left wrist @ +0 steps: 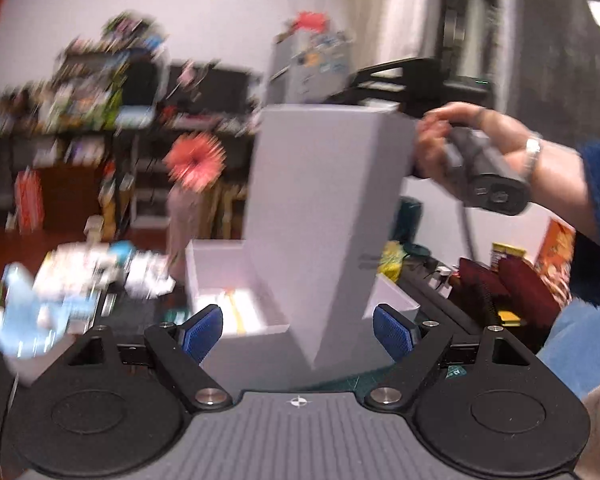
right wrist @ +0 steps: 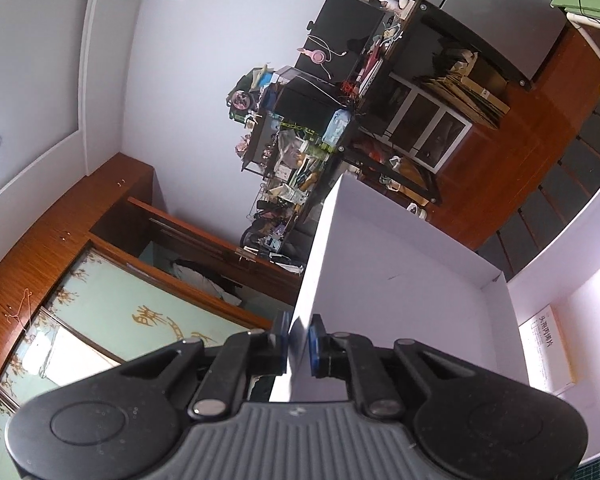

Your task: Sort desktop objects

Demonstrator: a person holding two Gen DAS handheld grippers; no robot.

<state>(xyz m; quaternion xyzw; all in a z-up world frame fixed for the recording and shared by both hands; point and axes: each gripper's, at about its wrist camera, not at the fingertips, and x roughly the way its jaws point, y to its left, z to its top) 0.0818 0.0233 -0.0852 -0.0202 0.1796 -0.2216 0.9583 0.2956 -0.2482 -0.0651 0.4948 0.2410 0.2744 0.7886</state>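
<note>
A white box lid hangs tilted in the air over an open white box on the desk. Something yellow and white lies in the box. My left gripper is open below the lid's lowest corner, its blue pads well apart on either side of it. A hand holds the right gripper's handle at the lid's upper right edge. In the right wrist view my right gripper is shut on the lid wall. Beside it the box holds a flat printed packet.
Blurred papers and a blue-white object lie left of the box. A yellow bag, dark red cloth and an orange carton sit to the right. A green cutting mat covers the desk. Shelves line the far wall.
</note>
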